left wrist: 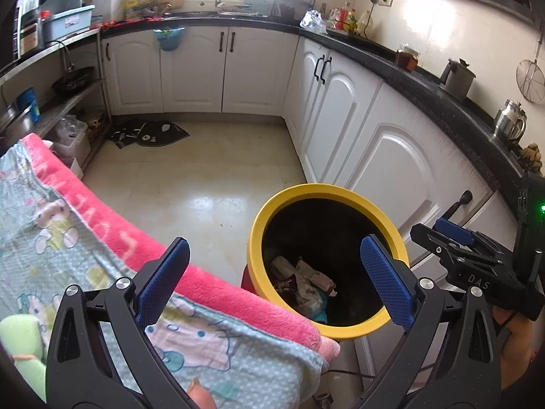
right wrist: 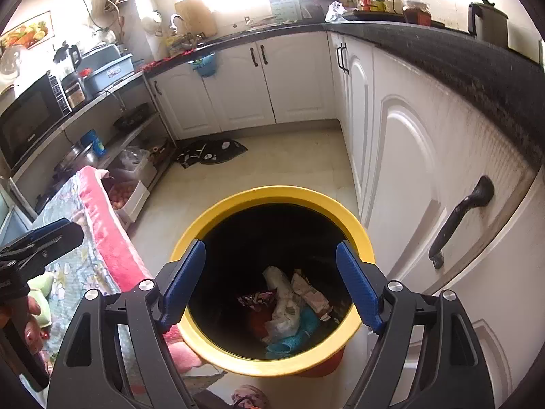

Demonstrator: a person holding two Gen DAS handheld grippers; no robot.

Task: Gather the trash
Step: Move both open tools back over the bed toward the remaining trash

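Kitchen floor: pale tile, open across the middle of both views. White cabinets run from 12 o'clock round to 3 o'clock, under a dark countertop.

Patterned blanket, pink edge: fills 7 to 9 o'clock in the left wrist view and reaches up to the bin's near side. In the right wrist view it lies at 8 to 9 o'clock.

Yellow-rimmed bin: upright on the floor, mouth open, just beside the cabinet doors. Centre to 6 o'clock in the right wrist view; 4 to 5 o'clock in the left wrist view.

Trash: at the bottom of the bin. Crumpled pale wrappers, a dark purple wrapper, something red, a teal piece. Same heap at 5 o'clock in the left wrist view.

Left gripper: jaws spread wide, nothing between the blue pads. Left pad over the blanket's pink edge, right pad over the bin mouth.

Right gripper: jaws apart, somewhat narrower, nothing gripped. Both pads frame the bin opening from above; no contact with rim seen. It also shows at 3 to 4 o'clock in the left wrist view, held in a hand.

Dark floor mat: at 11 o'clock, against the far cabinets.
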